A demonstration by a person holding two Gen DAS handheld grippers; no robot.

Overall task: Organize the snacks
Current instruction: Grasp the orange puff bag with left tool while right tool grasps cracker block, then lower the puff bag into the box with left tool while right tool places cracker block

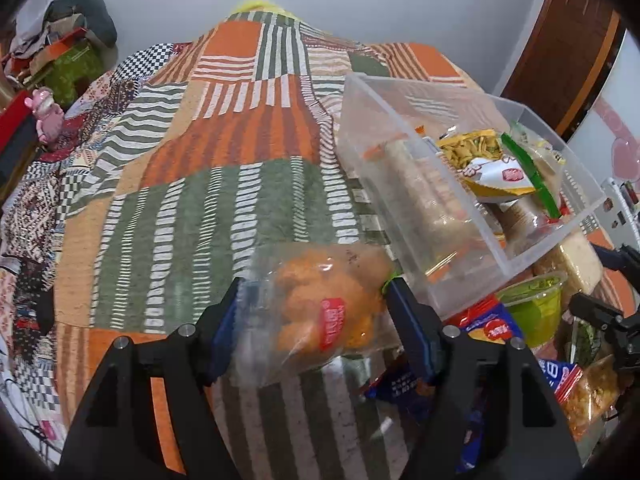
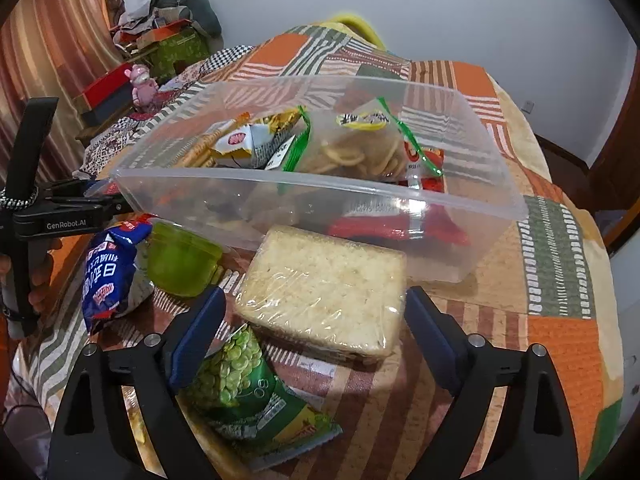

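Note:
My left gripper (image 1: 314,312) is shut on a clear bag of orange snacks (image 1: 320,304) and holds it above the patchwork bedspread, just left of the clear plastic bin (image 1: 400,168). The bin (image 2: 400,204) holds several snack packs. My right gripper (image 2: 314,320) is open, its jaws on either side of a wrapped pale rice cracker block (image 2: 324,280) lying in front of the bin. A green pea bag (image 2: 248,392), a blue packet (image 2: 110,276) and a green jelly cup (image 2: 180,260) lie beside it.
The bedspread (image 1: 200,200) stretches left and far of the bin. A pink toy (image 1: 46,114) and boxes sit at the bed's far left. More packets (image 1: 592,392) lie at the right. A wooden door (image 1: 568,48) stands behind.

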